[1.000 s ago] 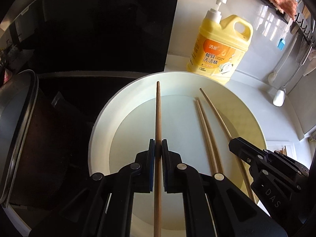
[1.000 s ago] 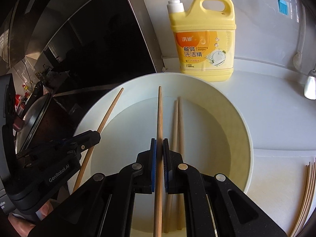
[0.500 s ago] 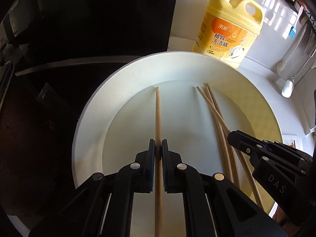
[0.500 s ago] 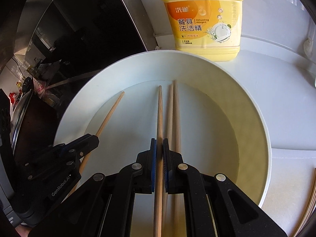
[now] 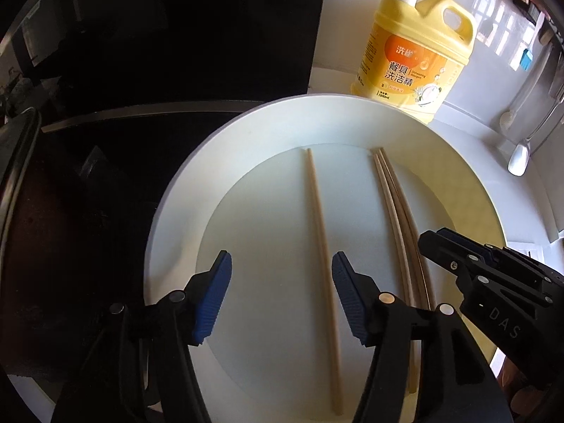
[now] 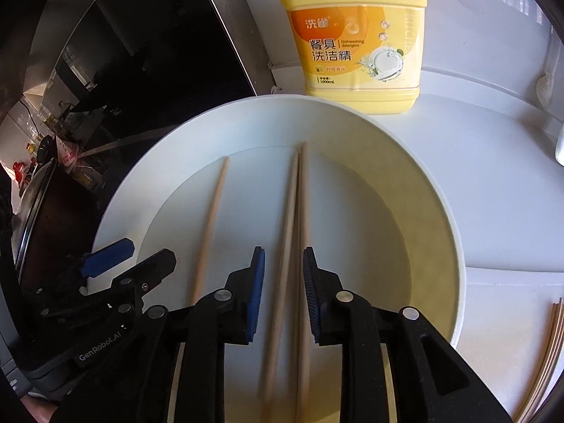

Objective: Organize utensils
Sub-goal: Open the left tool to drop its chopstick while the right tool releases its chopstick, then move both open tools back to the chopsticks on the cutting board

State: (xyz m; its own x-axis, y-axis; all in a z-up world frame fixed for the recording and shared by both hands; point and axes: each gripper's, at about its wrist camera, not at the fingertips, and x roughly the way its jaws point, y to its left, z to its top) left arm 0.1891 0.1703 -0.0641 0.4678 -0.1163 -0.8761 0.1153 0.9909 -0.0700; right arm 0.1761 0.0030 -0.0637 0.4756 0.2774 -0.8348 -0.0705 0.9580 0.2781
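Now both the left gripper (image 5: 282,294) and right gripper (image 6: 280,294) hover with jaws wide, gripping nothing, over chopsticks (image 6: 294,246) lying on the white plate (image 6: 416,190).

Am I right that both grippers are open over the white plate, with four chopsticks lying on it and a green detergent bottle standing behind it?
Not quite: the detergent bottle is yellow, not green, as the right wrist view shows plainly. The rest holds: the left gripper and right gripper are both open over the white plate, where a single chopstick and a group of three chopsticks lie.
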